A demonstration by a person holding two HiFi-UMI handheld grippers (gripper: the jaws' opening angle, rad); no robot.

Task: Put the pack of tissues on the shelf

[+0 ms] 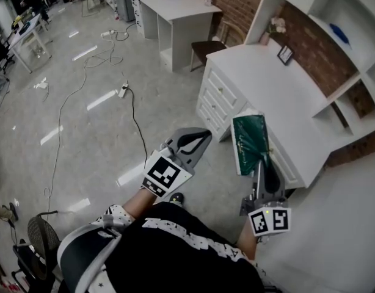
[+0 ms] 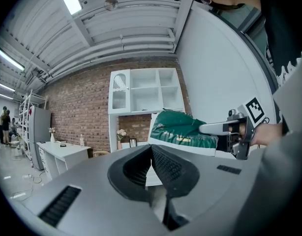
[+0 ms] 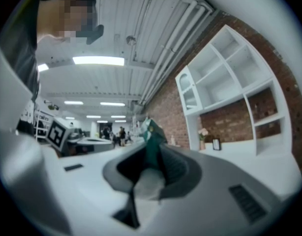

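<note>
Pack of tissues (image 1: 250, 143) hangs before the desk (image 1: 267, 84), shelf (image 1: 322, 2) behind.

The person wears a black top (image 1: 175, 249) with white print across it, too blurred to read, perhaps lettering. The left tool (image 1: 203, 134) and the right tool (image 1: 264, 163) are smooth grey shells with slotted vents. Black ribbed pads (image 2: 166, 165) sit inside a dark-rimmed mouth. Each tool carries a cube (image 1: 166, 174) with black-and-white square markers.
</note>
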